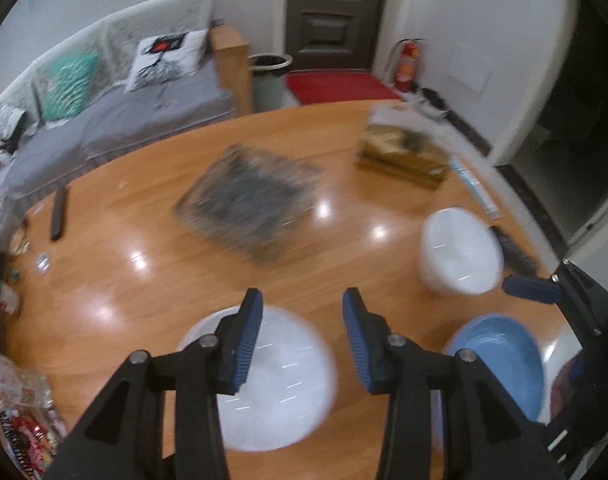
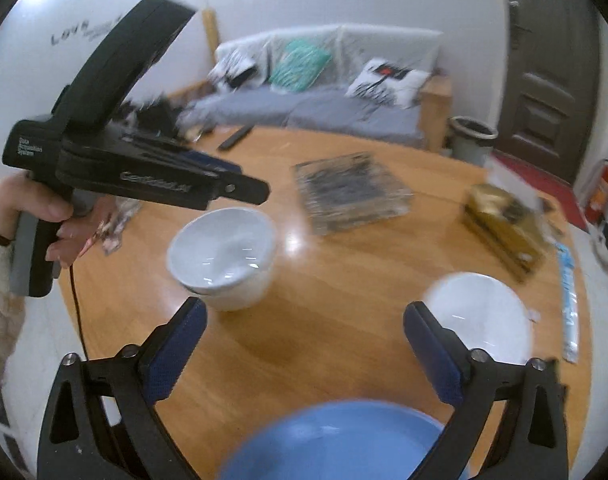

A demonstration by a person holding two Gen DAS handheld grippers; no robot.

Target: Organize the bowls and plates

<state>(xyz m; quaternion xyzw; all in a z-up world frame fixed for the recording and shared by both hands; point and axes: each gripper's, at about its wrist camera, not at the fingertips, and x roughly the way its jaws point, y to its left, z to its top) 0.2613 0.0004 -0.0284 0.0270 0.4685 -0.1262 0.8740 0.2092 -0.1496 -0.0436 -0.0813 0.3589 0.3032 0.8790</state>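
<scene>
In the left wrist view my left gripper (image 1: 302,304) is open and empty, hovering over a white bowl (image 1: 282,384) near the table's front edge. A second white bowl (image 1: 460,258) sits at the right, and a blue bowl (image 1: 500,360) lies at the lower right. In the right wrist view my right gripper (image 2: 304,312) is open wide and empty above the blue bowl (image 2: 336,444). A white bowl (image 2: 224,258) stands ahead left below the left gripper's body (image 2: 136,176); another white bowl (image 2: 480,320) is ahead right.
A round wooden table (image 1: 144,240) holds a plastic-wrapped dark pack (image 1: 252,200), a golden tissue box (image 1: 404,156), a remote (image 1: 59,214) and snack packets (image 1: 20,412). A sofa (image 1: 104,120), a bin (image 1: 268,76) and a door (image 1: 336,12) lie beyond.
</scene>
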